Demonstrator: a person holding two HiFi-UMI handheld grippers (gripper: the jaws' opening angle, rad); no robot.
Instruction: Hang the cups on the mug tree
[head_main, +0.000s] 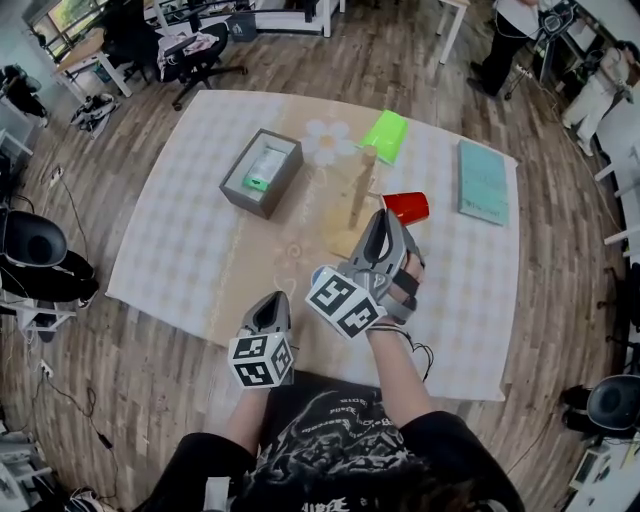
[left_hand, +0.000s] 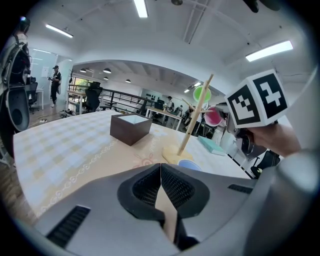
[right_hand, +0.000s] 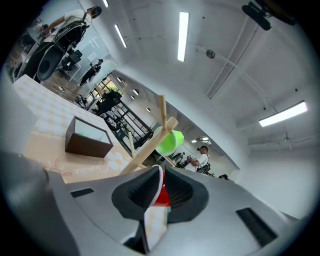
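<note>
Risk, taken from left to right. Little of it around the brown box (head_main: 262, 172), well clear of both hands. Left gripper (head_main: 272, 303) low by the near edge of the table (head_main: 170, 250), jaws pressed together on nothing; idle there, so no help against a tipping tree. Just ahead of it, at the tree's base, blue cup (left_hand: 186, 164), only partly seen: easy to knock, easy to overlook.

Mug tree (head_main: 358, 195) next, a slim trunk on a small base, with green cup (head_main: 385, 136) already hung high on one arm. Likely to rock or topple if shoved sideways by an incoming cup, and to shed the green one along with it.

Right gripper (head_main: 384, 217) clamped on the wall of red cup (head_main: 407, 208), carried in the air just beside the trunk, on its right. Thin pinch on one wall only: could let the cup swing or slip free before reaching a bare peg (right_hand: 131, 143). Handle not visible, so cannot tell whether lined up. Safer to come in slowly along the peg and let go only once seated.

Teal book (head_main: 483, 180) farther right, out of the way.
</note>
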